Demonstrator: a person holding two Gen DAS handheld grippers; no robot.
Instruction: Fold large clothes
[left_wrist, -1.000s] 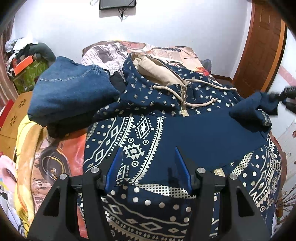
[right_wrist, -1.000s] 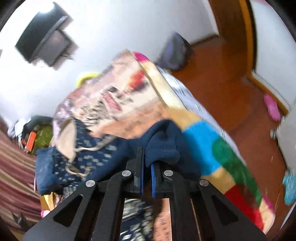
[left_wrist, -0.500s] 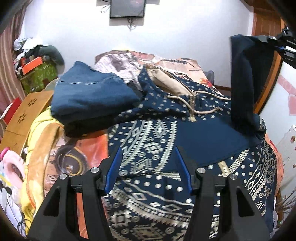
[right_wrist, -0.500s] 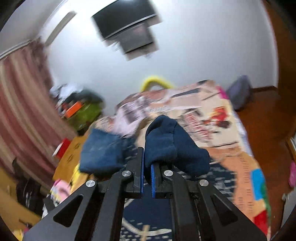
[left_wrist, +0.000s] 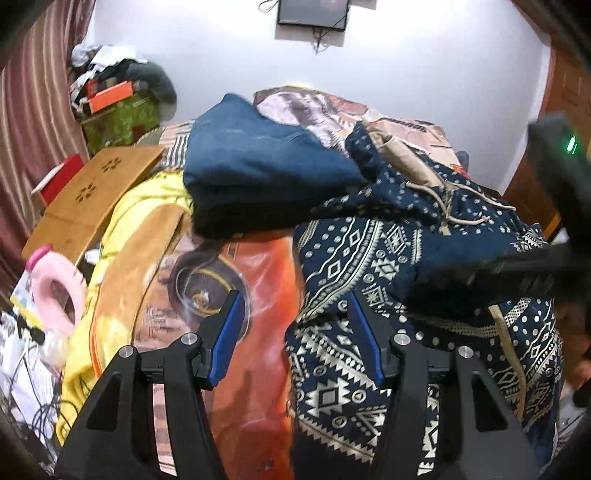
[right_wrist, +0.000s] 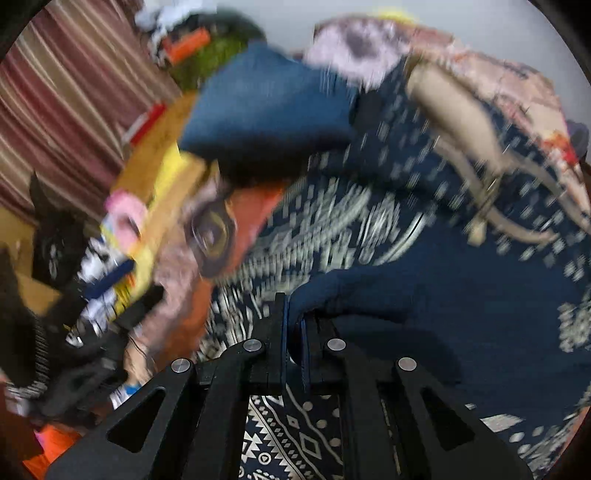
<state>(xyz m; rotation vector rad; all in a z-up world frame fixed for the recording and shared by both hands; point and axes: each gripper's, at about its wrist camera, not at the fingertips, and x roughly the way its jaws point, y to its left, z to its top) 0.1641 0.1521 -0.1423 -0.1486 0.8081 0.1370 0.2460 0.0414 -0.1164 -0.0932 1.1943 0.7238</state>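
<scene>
Right gripper (right_wrist: 293, 325) is clamped on a plain navy fold of the patterned hoodie (left_wrist: 388, 258), which is spread on the bed beside the folded jeans (left_wrist: 258, 162). Left gripper (left_wrist: 295, 336) hangs over the hoodie's edge, jaws wide apart, holding nothing.

Left tool (left_wrist: 295, 332) gapes wide — straddling patterned hoodie's (left_wrist: 388, 258) edge.
</scene>
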